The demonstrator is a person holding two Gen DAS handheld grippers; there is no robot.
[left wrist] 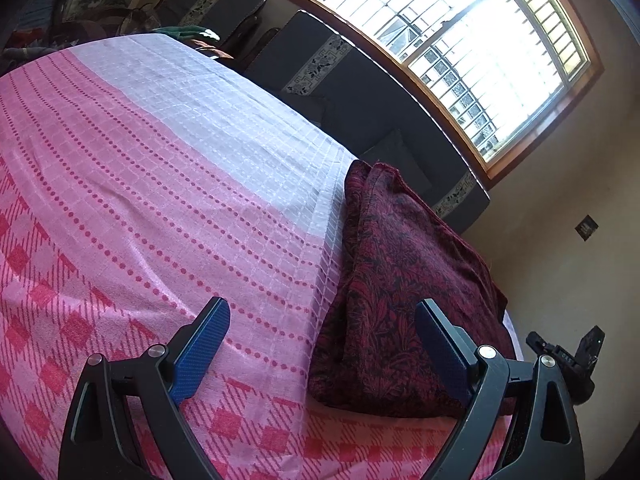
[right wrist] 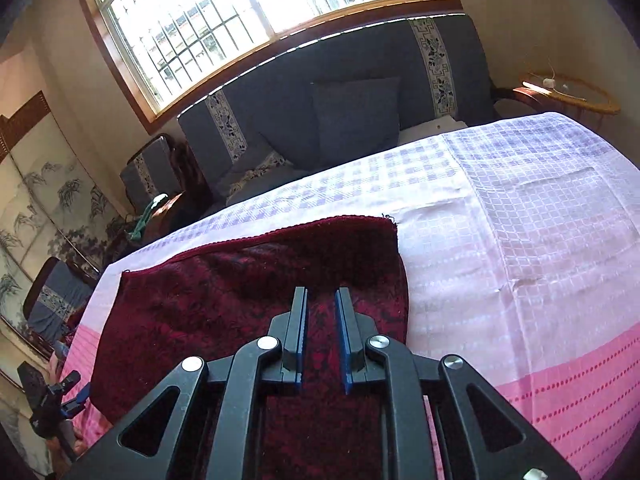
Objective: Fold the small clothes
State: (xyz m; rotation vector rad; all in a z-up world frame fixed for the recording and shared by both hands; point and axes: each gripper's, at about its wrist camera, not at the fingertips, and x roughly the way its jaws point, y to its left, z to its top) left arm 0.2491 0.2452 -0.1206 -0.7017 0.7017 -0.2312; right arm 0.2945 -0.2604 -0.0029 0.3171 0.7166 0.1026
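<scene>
A dark red leaf-patterned garment (left wrist: 400, 288) lies folded flat on the pink and white checked cover (left wrist: 160, 200), near the cover's edge. My left gripper (left wrist: 322, 304) is open wide just above the cover, its right finger over the garment's near edge and nothing between the pads. In the right wrist view the same garment (right wrist: 224, 304) spreads under my right gripper (right wrist: 321, 292). Its blue pads stand a narrow gap apart, and only cloth lying below shows through the gap. The right gripper (left wrist: 568, 356) shows beyond the garment in the left wrist view. The left gripper (right wrist: 52, 400) shows at the lower left in the right wrist view.
A dark grey sofa (right wrist: 360, 92) with cushions runs under the barred window (right wrist: 240, 12) behind the covered surface (right wrist: 540, 240). A wicker side table (right wrist: 568, 96) stands at the far right. A painted folding screen (right wrist: 44, 208) and padded chairs (right wrist: 148, 172) stand at the left.
</scene>
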